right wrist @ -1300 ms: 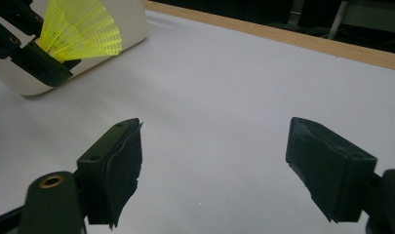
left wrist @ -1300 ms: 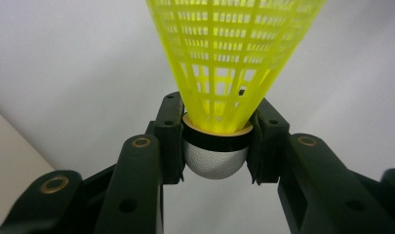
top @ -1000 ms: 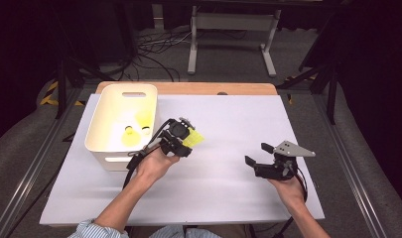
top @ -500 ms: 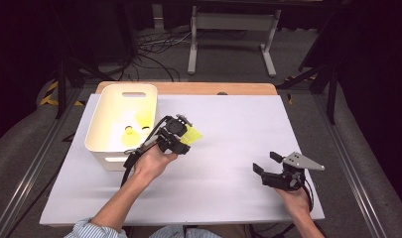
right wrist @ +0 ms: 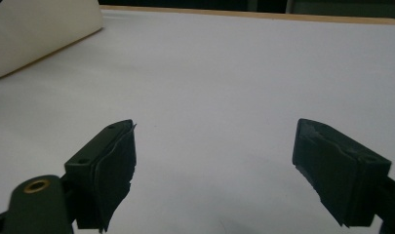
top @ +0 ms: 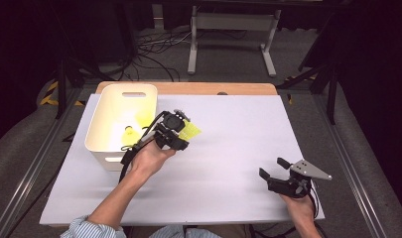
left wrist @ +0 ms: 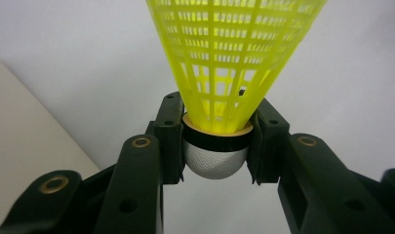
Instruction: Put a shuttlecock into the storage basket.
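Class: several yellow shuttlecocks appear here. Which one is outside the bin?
The shuttlecock clamped in the left gripper, beside the white bin; the others lie inside it.

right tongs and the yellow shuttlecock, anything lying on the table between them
Nothing: in the high view the white table sheet is bare from the open right tongs across to the yellow shuttlecock clamped in the left tongs.

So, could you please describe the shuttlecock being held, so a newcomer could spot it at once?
Start at the white bin on the table's left. Just beside its right wall, the left gripper is shut on the shuttlecock. Unlike the yellow ones lying inside the bin, it is clamped by its white cork between black fingers.
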{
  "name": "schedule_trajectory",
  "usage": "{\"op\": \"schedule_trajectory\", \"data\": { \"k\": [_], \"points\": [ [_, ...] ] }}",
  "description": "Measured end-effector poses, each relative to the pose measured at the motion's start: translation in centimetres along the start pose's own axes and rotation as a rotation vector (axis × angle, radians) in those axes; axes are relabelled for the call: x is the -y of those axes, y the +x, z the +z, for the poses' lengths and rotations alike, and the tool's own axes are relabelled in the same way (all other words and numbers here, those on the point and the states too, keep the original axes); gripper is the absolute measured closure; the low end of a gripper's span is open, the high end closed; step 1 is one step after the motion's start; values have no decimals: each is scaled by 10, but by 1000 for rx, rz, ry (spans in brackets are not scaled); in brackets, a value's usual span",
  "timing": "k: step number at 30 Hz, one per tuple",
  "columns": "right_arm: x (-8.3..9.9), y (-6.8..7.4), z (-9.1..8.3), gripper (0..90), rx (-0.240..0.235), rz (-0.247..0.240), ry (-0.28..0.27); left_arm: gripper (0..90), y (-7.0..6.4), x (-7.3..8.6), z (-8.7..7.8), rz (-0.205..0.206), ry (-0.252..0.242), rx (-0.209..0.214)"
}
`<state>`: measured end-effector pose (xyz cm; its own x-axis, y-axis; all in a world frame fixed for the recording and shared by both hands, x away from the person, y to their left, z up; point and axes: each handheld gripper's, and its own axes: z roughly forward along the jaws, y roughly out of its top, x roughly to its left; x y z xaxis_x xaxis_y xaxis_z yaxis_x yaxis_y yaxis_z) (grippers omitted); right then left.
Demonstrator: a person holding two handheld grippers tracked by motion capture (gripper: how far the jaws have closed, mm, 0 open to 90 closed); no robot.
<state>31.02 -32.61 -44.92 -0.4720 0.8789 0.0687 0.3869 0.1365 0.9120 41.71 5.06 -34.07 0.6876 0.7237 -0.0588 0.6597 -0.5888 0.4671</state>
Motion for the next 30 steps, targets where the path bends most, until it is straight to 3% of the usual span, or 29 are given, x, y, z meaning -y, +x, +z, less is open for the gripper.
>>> {"op": "schedule_trajectory", "data": {
  "k": [8, 21, 30],
  "points": [
    [4, 2, -4, 157, -7, 0, 11, 644, 4, -6, -8, -5, -11, 7],
    [6, 6, -3, 148, -4, -29, 29, 645, 22, -12, -21, -53, -8, 26],
    [6, 6, -4, 147, -5, -30, 30, 645, 32, -13, -32, -75, -13, 17]
  ]
}}
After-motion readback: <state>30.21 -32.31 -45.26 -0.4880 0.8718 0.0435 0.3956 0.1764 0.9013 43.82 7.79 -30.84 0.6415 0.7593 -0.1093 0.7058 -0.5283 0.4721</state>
